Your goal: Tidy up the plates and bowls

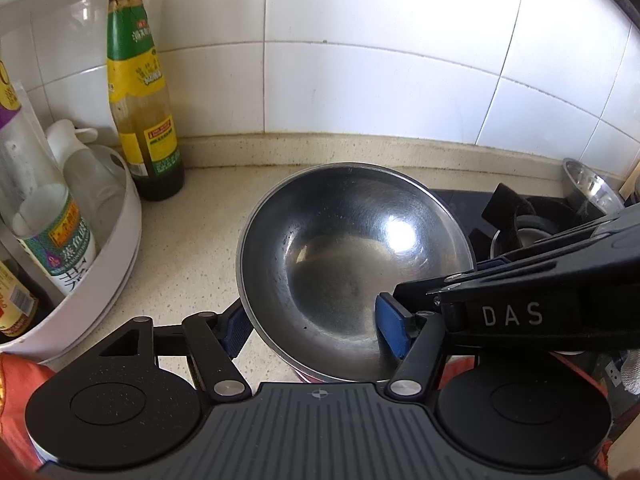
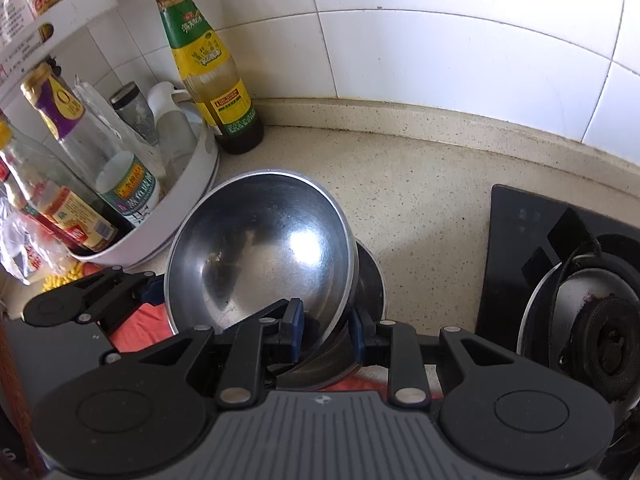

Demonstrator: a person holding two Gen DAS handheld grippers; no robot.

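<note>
Steel bowl (image 2: pixel 260 248) pinched at its rim by right gripper (image 2: pixel 326 330), tilted above bench (image 2: pixel 420 200). Left gripper (image 1: pixel 316 328) spread wide around it. Next, probably: steady lowering onto a stack.

I am working in a home kitchen. White wall tiles (image 2: pixel 440 40) rise behind a speckled beige countertop (image 2: pixel 420 208). A black gas stove (image 2: pixel 592 320) with its burner sits at the right. At the left, a sauce bottle (image 1: pixel 140 92) stands beside a white round rack (image 2: pixel 160 236) crowded with condiment bottles (image 2: pixel 80 168).
</note>
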